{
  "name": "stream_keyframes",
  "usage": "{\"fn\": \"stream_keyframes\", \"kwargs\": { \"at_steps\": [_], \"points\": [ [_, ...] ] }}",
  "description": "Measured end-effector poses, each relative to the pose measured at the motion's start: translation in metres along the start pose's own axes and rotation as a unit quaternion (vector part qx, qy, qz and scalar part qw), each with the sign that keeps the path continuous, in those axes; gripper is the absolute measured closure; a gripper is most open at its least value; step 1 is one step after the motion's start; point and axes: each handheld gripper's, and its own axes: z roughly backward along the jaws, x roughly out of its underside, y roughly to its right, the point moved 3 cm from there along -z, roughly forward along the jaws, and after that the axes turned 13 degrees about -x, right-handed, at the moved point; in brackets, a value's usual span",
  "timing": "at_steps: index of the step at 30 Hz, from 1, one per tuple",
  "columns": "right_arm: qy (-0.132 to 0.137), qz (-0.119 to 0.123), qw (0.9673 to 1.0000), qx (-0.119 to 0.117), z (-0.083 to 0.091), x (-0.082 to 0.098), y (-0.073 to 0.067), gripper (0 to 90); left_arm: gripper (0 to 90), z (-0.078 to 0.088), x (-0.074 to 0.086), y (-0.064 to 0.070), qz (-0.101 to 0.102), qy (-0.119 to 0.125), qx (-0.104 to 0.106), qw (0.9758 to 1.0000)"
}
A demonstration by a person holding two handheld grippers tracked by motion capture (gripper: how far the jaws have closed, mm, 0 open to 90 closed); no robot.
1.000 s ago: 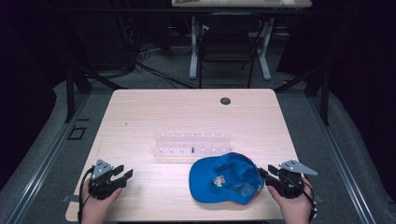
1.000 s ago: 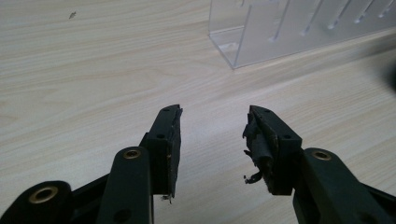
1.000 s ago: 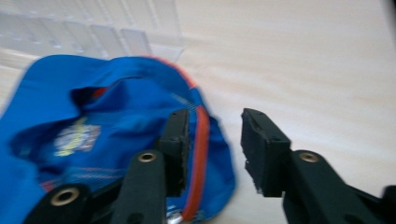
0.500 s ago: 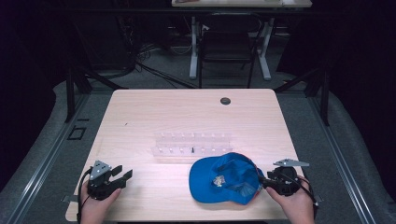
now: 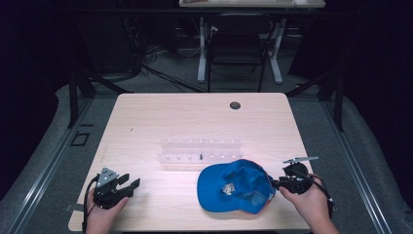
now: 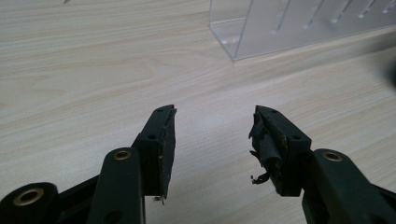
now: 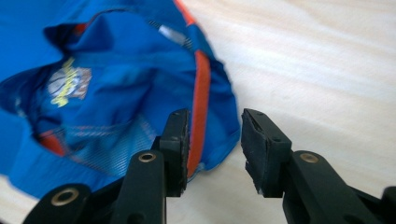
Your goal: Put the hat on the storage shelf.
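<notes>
A: Starting at our left, the left gripper (image 5: 127,184) sits on the counter (image 5: 195,122) near its front-left corner, jaws spread apart with bare wood between them. It grasps nothing.

B: And what lies ahead of it?

A: In the left gripper view we see the corner of the clear plastic rack (image 6: 299,25) up and to the right of the jaws, well apart from them. In the high view that rack (image 5: 199,151) runs left to right across the middle of the counter.

B: Then the blue cap (image 5: 236,185)?

A: It lies upside down just in front of the rack's right half, its hollow facing up, with a small patch showing inside. We judge its long axis runs roughly left to right, with the brim side toward our left.

B: So which hand is nearer?

A: The right one, clearly. The right gripper (image 5: 275,184) is at the cap's right edge, while the left gripper is well apart from it across open counter.

B: Is the right gripper clenched on the cap?

A: Not yet. In the right gripper view the jaws stand parted, and the blue cap's (image 7: 116,84) rim with its orange band (image 7: 201,102) sits between them, close against the left jaw. We judge the coming move turns on that: the rim lies straight ahead, already inside the gap.
</notes>
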Motion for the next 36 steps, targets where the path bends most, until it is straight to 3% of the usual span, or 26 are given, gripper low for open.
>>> {"fn": "stream_keyframes", "kwargs": {
  "at_steps": [9, 20, 24, 36],
  "points": [
    [-0.023, -0.012, 0.9996, -0.007, -0.006, -0.014, 0.01, 65.7, 49.9, -0.001, 0.0, 0.001, 0.0, 0.002, 0.0, 1.0],
    [-0.061, -0.021, 0.9979, -0.01, -0.02, -0.016, 0.02, 67.7, 49.9, -0.002, 0.0, 0.001, -0.004, 0.001, 0.0, 1.0],
    [-0.069, -0.024, 0.9971, -0.023, -0.025, -0.017, 0.021, 67.0, 49.9, -0.002, 0.0, 0.001, -0.006, -0.001, -0.001, 1.0],
    [-0.085, -0.059, 0.994, -0.035, -0.037, -0.018, 0.027, 65.9, 49.9, -0.002, 0.0, 0.001, -0.008, -0.005, -0.001, 1.0]
  ]
}}
